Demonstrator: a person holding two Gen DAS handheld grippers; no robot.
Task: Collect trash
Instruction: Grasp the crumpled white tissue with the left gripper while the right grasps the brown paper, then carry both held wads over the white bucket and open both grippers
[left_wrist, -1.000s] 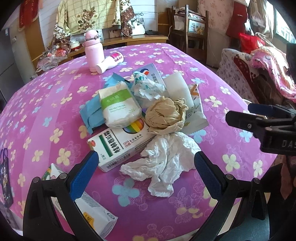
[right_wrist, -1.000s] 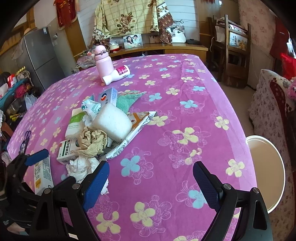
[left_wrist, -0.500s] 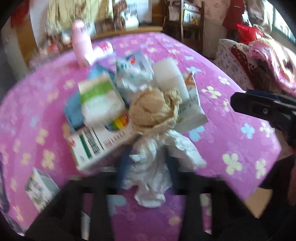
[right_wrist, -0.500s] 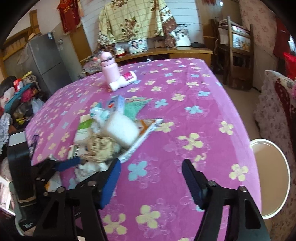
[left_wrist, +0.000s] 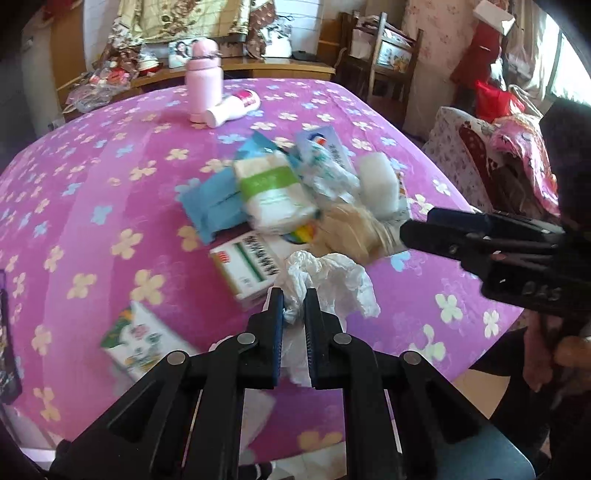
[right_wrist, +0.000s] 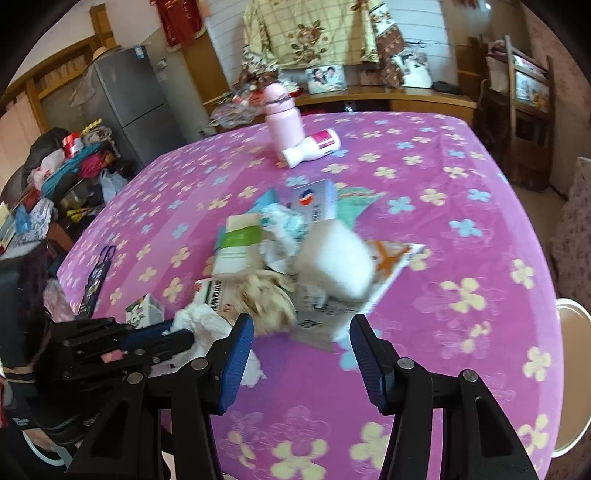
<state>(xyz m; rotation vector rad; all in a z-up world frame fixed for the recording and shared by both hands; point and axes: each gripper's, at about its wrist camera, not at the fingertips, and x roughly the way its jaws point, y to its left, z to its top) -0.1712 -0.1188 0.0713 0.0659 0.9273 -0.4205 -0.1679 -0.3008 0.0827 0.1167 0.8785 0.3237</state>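
Observation:
A heap of trash lies on the pink flowered tablecloth (left_wrist: 110, 184). My left gripper (left_wrist: 293, 306) is shut on a crumpled white tissue (left_wrist: 332, 280), lifted at the heap's near edge; in the right wrist view this gripper (right_wrist: 177, 336) pinches the same tissue (right_wrist: 207, 321). My right gripper (right_wrist: 301, 339) is closing, with a brown crumpled paper ball (right_wrist: 269, 302) partly between its fingertips, and the pads are not pressing it. From the left wrist view the right gripper (left_wrist: 406, 232) reaches the paper ball (left_wrist: 354, 232) from the right.
The heap holds a green-and-white medicine box (left_wrist: 251, 269), a green-labelled tissue pack (left_wrist: 273, 192), a blue packet (left_wrist: 210, 206) and a white foam block (left_wrist: 376, 184). A small carton (left_wrist: 140, 343) lies near the edge. A pink bottle (left_wrist: 203, 88) stands at the back. A white stool (right_wrist: 569, 369) is right.
My left gripper went from wide open to shut on the white tissue and raised it. The right gripper narrowed and moved left up to the brown paper ball.

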